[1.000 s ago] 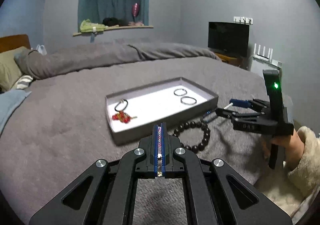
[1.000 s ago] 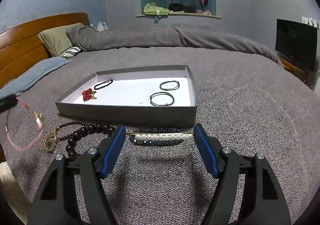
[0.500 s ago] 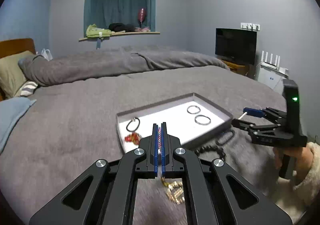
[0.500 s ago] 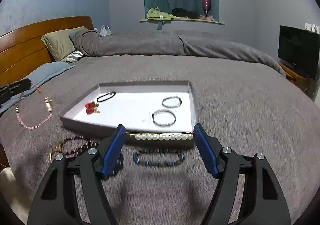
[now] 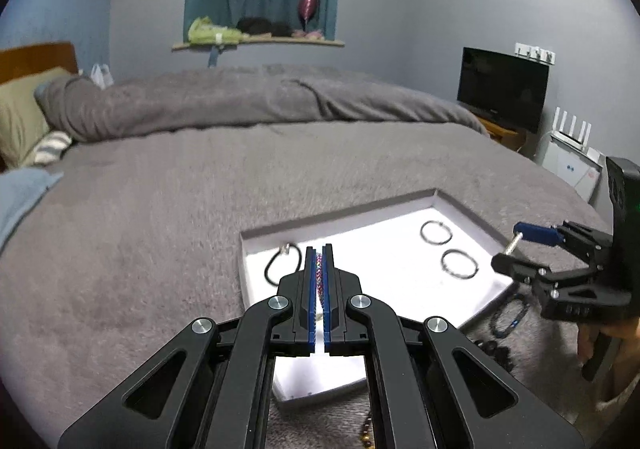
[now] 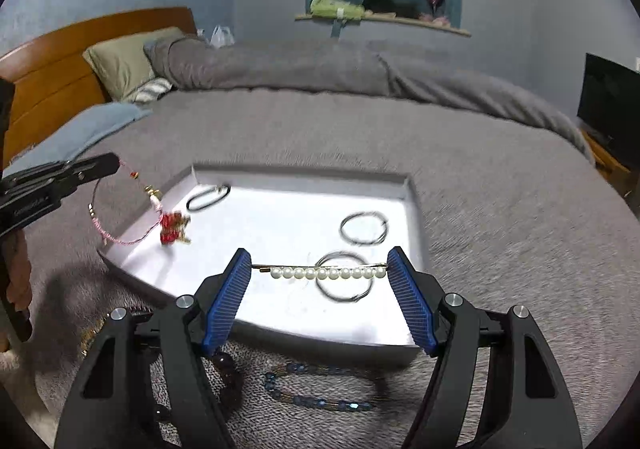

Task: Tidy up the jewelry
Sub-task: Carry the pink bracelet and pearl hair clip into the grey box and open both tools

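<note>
Both hand-held grippers have swung over the tray [image 6: 414, 201]: left hand-held gripper [image 5: 319, 281] clamping the pink bracelet [image 6: 120, 237], right hand-held gripper [image 6: 320, 285] gripping the pearl pin [image 6: 328, 272] toward six o'clock, ready to drop.

No legible text, label, brand, number or sign appears in either view. The side of the left gripper [image 6: 60, 185], seen in the right wrist view, carries a line of small pale lettering, too blurred to read. The body of the right gripper [image 5: 516, 249], seen in the left wrist view, bears a few embossed characters on its dark lower face, likewise too unclear to make out.
</note>
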A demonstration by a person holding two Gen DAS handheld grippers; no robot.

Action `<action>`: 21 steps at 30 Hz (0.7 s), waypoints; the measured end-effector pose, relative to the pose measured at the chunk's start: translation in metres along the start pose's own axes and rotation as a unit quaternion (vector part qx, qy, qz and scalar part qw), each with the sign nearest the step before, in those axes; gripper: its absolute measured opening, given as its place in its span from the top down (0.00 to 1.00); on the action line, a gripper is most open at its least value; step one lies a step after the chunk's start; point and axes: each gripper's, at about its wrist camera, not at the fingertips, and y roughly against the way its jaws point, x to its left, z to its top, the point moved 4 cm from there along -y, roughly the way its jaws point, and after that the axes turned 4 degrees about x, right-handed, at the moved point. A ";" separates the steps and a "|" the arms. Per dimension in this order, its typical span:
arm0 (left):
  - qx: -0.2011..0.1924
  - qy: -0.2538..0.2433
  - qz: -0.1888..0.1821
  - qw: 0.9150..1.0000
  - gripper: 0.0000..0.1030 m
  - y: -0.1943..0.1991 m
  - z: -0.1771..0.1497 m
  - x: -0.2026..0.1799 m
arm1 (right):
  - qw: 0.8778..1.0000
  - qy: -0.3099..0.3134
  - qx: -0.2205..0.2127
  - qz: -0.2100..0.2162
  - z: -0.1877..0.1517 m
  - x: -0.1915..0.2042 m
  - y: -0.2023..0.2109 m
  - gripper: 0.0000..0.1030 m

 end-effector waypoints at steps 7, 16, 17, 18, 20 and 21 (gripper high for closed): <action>0.065 0.044 -0.030 0.996 0.97 -0.031 -0.023 0.022 | 0.999 0.001 0.049 0.004 -0.009 0.004 -0.028 0.32; 0.089 0.036 -0.049 0.994 0.97 -0.036 -0.033 0.021 | 0.994 -0.033 0.107 0.013 -0.010 -0.003 -0.040 0.32; 0.091 0.033 -0.046 0.994 0.97 -0.036 -0.034 0.022 | 0.992 -0.042 0.117 0.018 -0.009 -0.005 -0.042 0.32; 0.092 0.030 -0.037 0.995 0.97 -0.036 -0.034 0.023 | 0.991 -0.047 0.121 0.020 -0.009 -0.006 -0.042 0.32; 0.094 0.034 -0.037 0.994 0.97 -0.036 -0.036 0.028 | 0.990 -0.052 0.128 0.013 -0.007 -0.007 -0.044 0.32; 0.100 0.040 -0.042 0.993 0.97 -0.036 -0.036 0.030 | 0.990 -0.052 0.131 0.010 -0.007 -0.007 -0.044 0.32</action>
